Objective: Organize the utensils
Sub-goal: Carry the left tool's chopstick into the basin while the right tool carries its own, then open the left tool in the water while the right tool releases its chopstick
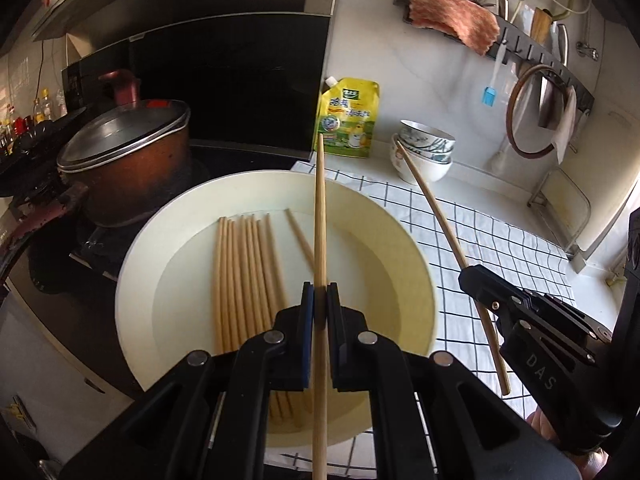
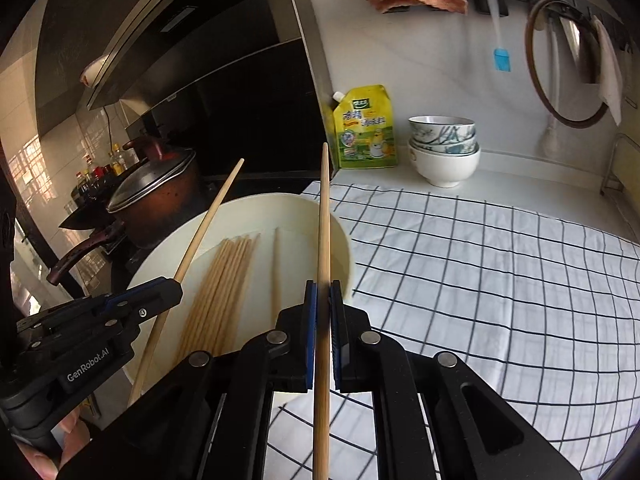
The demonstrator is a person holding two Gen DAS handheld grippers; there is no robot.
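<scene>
- Wooden chopstick (image 1: 320,216) is clamped tight in the left gripper (image 1: 320,300), above the white basin (image 1: 132,280).
- Right gripper (image 2: 323,300) pinches another chopstick (image 2: 324,232).
- Remaining chopsticks (image 1: 244,276) lie in the basin.

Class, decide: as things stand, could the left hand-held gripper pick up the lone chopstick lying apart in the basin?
Probably not yet: the left hand-held gripper is shut on a chopstick. The lone chopstick lies uncovered in the basin.

You've got loads of open room over the checked cloth (image 2: 480,280), but the bowls (image 2: 443,152), soap pouch (image 2: 366,128) and pot (image 2: 160,196) crowd the edges.
</scene>
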